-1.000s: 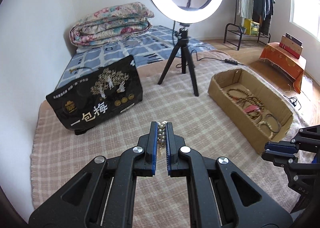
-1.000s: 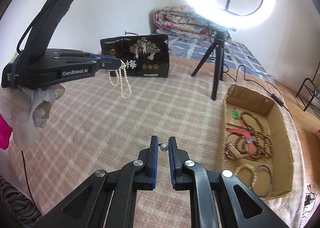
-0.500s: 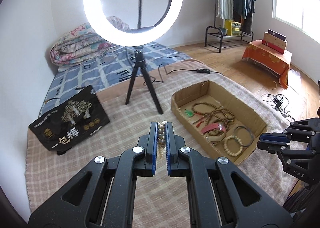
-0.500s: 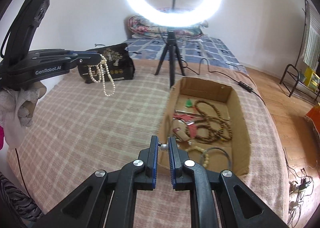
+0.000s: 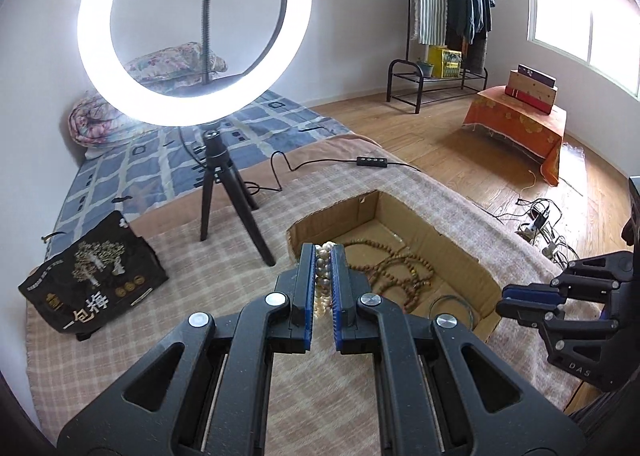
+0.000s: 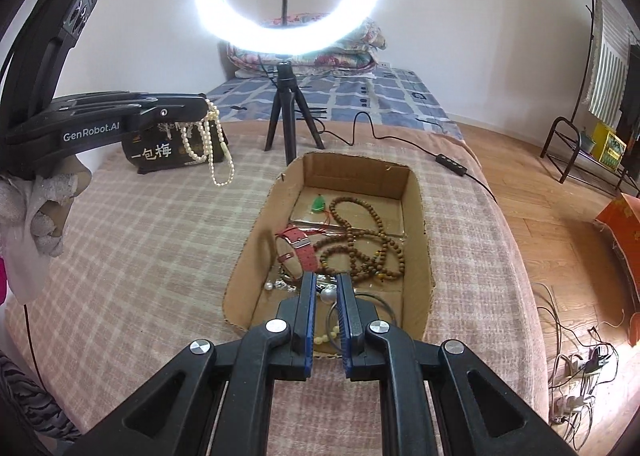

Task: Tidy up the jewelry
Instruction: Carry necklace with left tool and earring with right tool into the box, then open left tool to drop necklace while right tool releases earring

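Pearl necklace [image 6: 208, 144] hangs pinched in our left gripper [image 5: 323, 280], left of the cardboard box [image 6: 416, 192]; our right gripper [image 6: 325, 296] clamps a small pearl piece [image 6: 327, 295] over the near end. We should lower both inside before releasing, clear of the wooden beads [image 6: 360, 244].

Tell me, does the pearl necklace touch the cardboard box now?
Apart. The right wrist view shows the pearl necklace hanging from the left hand-held gripper above the blanket, left of the cardboard box.
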